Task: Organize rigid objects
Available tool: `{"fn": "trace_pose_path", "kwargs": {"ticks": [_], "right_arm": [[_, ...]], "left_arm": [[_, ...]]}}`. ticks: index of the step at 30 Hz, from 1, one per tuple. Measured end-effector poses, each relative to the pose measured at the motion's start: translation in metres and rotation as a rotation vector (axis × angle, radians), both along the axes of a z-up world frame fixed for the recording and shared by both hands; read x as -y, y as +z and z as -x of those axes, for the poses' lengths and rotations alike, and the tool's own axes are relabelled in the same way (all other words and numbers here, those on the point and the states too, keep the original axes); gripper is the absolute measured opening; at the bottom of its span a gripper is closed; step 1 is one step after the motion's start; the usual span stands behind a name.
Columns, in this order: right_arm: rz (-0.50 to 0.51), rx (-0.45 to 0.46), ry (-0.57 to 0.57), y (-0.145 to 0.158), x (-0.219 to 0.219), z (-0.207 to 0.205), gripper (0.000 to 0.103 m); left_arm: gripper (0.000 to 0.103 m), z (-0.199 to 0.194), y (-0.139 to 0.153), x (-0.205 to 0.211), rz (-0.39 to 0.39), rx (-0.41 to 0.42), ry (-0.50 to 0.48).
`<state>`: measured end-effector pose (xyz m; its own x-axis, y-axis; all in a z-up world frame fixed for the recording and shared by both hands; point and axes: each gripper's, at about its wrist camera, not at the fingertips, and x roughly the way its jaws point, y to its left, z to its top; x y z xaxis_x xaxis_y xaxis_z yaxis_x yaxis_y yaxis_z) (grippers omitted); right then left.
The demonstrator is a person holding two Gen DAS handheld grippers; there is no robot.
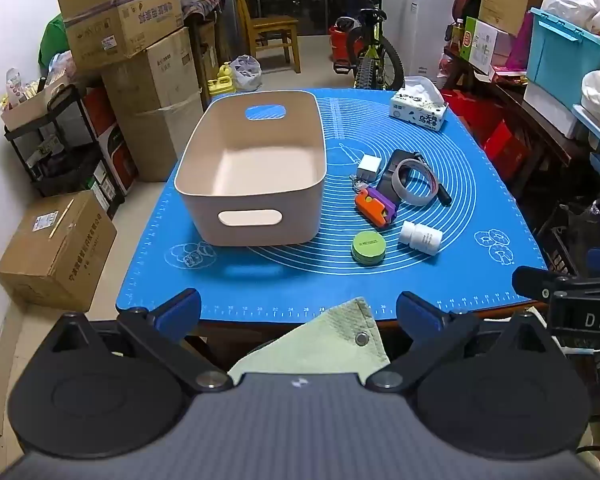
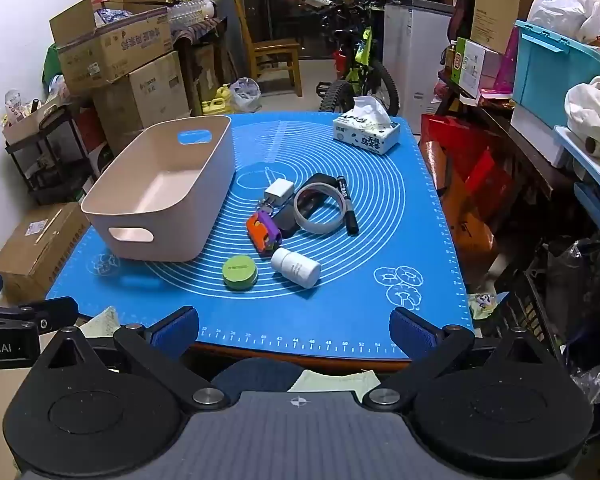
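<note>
Left wrist view: the left gripper (image 1: 299,312) hangs over the near edge of the blue mat (image 1: 480,200), jaws spread wide with nothing between them. A beige bin (image 1: 204,204) stands empty on the mat's left half; just right of it lie a white charger (image 1: 369,167), orange-purple toy (image 1: 374,205), green round tin (image 1: 368,246) and white bottle (image 1: 421,237) on its side.

Right wrist view: the right gripper (image 2: 294,330) is likewise wide apart and empty, near the mat's front edge. A tape roll (image 2: 320,208) and black marker (image 2: 348,210) lie beside the toy, a tissue pack (image 2: 366,132) at the far corner
</note>
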<state>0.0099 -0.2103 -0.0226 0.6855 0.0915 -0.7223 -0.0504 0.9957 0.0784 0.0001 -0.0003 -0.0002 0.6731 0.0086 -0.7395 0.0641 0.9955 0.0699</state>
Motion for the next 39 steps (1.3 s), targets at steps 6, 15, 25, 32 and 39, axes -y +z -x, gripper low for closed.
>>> {"fn": "trace_pose_path", "kwargs": {"ticks": [6,15,25,32,39], "right_arm": [[0.002,0.003,0.001,-0.0003,0.0012,-0.0002,0.101],[-0.002,0.000,-0.001,-0.0016,0.0016,-0.0008,0.101],[0.002,-0.003,-0.002,-0.0025,0.0010,-0.0018,0.101],[0.002,-0.005,-0.001,-0.0040,0.0036,-0.0013,0.101],[0.002,-0.008,-0.001,-0.0058,0.0038,-0.0024,0.101]], "left_arm": [[0.102,0.0000,0.0002,0.0001,0.000,0.002,0.001],[0.102,0.0001,0.0001,-0.0001,0.002,0.001,-0.002],[0.102,-0.0022,-0.0023,0.0053,0.006,0.002,-0.008],[0.102,-0.0026,-0.0044,0.0053,0.004,0.002,-0.014],[0.102,-0.0025,-0.0055,0.0052,0.004,0.000,-0.015]]}}
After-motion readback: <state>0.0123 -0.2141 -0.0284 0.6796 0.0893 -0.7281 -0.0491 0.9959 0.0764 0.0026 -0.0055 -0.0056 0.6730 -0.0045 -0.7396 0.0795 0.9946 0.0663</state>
